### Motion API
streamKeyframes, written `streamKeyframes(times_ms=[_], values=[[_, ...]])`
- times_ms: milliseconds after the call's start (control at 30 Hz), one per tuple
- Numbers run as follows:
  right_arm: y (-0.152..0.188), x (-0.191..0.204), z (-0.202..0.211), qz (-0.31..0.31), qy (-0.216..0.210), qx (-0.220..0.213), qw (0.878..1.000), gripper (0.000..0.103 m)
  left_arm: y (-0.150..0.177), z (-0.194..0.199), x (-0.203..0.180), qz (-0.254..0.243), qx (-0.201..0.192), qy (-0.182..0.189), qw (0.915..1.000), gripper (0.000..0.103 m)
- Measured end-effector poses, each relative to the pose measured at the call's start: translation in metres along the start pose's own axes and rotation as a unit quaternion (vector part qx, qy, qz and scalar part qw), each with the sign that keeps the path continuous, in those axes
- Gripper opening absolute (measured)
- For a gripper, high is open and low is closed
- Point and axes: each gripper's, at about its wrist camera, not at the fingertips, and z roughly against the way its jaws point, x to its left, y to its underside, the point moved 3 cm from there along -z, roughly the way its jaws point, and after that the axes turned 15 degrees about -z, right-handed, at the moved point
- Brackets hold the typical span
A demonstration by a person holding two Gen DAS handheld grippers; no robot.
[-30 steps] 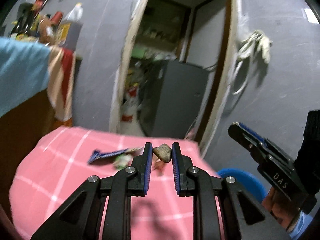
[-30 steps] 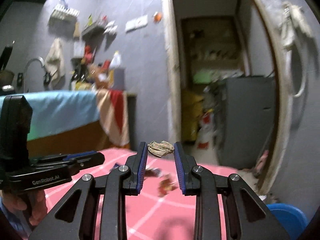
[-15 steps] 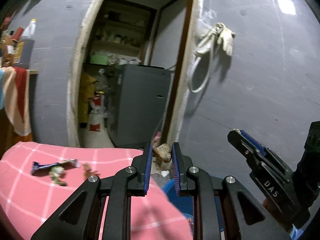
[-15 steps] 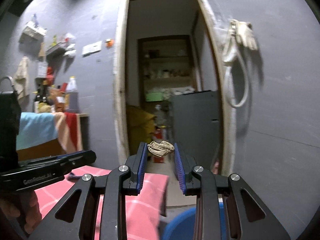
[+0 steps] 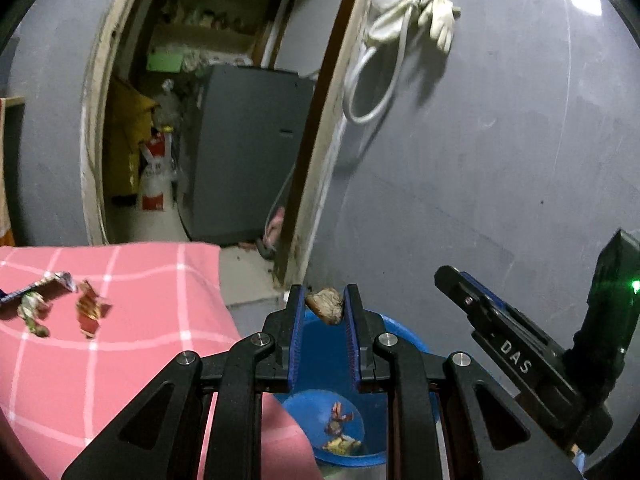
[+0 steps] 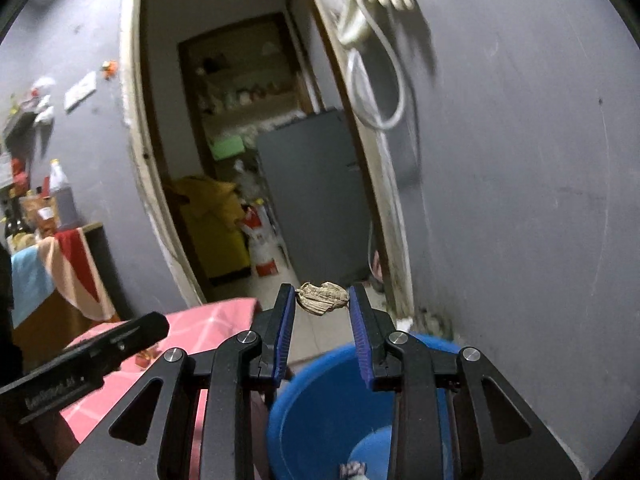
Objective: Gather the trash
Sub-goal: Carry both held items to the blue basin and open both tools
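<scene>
1. Trash: two crumpled scraps are held, one in each set of tongs, both above a blue bucket (image 5: 404, 330) that stands on the floor beside the tabletop.
2. Left tongs (image 5: 325, 308): clamped on a small tan crumpled scrap (image 5: 325, 305), gripped at the tips between the blue pads. The scrap hangs over the far rim of the bucket in the left wrist view.
3. Right tongs (image 6: 322, 300): clamped on a brownish, ridged crumpled scrap (image 6: 322, 298), wider than the other, held at the very tips. In the right wrist view it sits above the floor just beyond the bucket rim (image 6: 304, 380).
4. Bucket contents: colourful wrappers (image 5: 338, 420) lie on the bottom.
5. Tabletop (image 5: 140, 360): covered with a pink checked cloth. Still on it, at the left: a blue-and-silver wrapper (image 5: 36, 286), a greenish crumpled wrapper (image 5: 34, 312) and a red-orange wrapper (image 5: 90, 312), close together, well apart from the bucket.
6. The right tongs body appears at the right edge of the left wrist view, marked "DAS", with a green light showing behind it.
7. Background: grey wall, open doorway (image 5: 200, 120) with a grey cabinet (image 5: 244, 152) inside, pale gloves (image 5: 438, 12) and a loop of hose hung by the door frame.
</scene>
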Motion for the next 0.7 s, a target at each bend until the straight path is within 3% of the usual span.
streamKeyframes(times_ms=[367, 433, 500, 700], values=[[0.012, -0.012, -0.019, -0.010, 0.034, 0.059, 0.998, 0.028, 0.017, -0.036, 0.000, 0.012, 0.055, 0.017, 0.9983, 0.017], [0.012, -0.012, -0.019, -0.010, 0.036, 0.060, 0.998, 0.038, 0.019, -0.039, 0.000, 0.012, 0.060, 0.015, 0.9980, 0.022], [0.011, -0.011, -0.019, -0.011, 0.036, 0.059, 0.998, 0.039, 0.021, -0.039, 0.003, 0.016, 0.060, 0.016, 0.9980, 0.031], [0.009, -0.012, -0.023, -0.015, 0.040, 0.059, 0.997, 0.047, 0.026, -0.036, 0.006, 0.020, 0.062, 0.012, 0.9978, 0.033]])
